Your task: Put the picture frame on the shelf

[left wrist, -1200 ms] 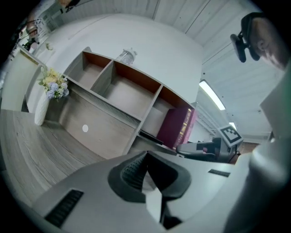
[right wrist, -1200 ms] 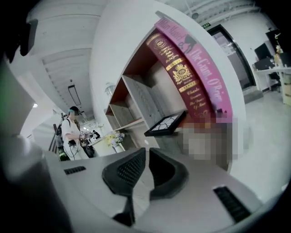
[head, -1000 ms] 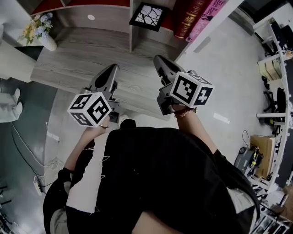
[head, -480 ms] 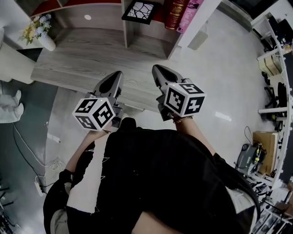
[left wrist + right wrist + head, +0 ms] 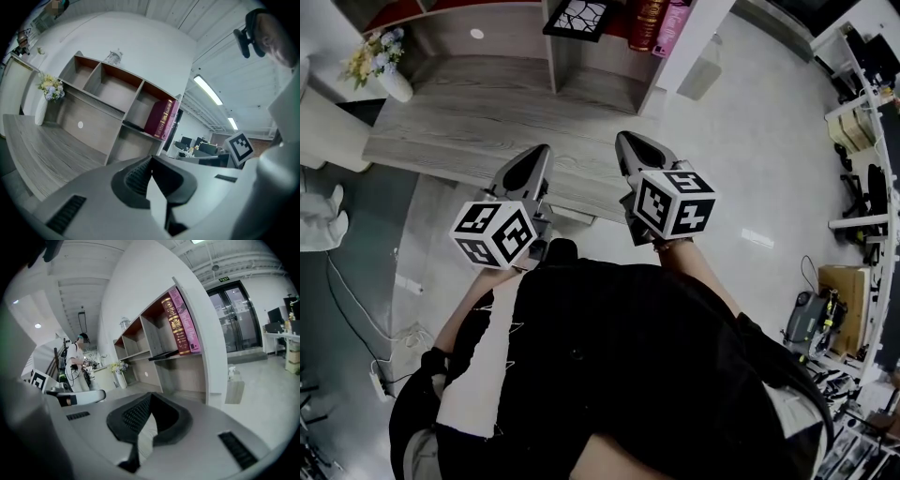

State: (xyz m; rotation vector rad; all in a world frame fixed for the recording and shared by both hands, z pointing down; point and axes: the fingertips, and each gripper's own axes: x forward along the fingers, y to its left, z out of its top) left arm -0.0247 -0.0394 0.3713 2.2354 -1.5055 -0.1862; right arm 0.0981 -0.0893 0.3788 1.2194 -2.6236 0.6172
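Observation:
The picture frame [image 5: 579, 19], black with a white cracked pattern, lies flat in a shelf compartment at the top of the head view, beside upright books [image 5: 659, 21]. It shows as a dark slab [image 5: 133, 125] in the left gripper view and under the books [image 5: 164, 354] in the right gripper view. My left gripper [image 5: 533, 156] and right gripper [image 5: 629, 143] hover side by side over the wooden desk's near edge, well short of the shelf. Both are shut with nothing between their jaws [image 5: 150, 159] [image 5: 150, 394].
A grey wooden desk [image 5: 478, 122] runs below the shelf unit [image 5: 117, 89]. A white vase of flowers [image 5: 386, 70] stands at its left end. Red and pink books [image 5: 180, 319] fill the frame's compartment. A person [image 5: 77, 363] stands far left. Office shelving [image 5: 862, 122] lines the right.
The shelf and frame have slid up and left in the head view. Both grippers sit a little closer together and farther from the shelf, still shut and empty.

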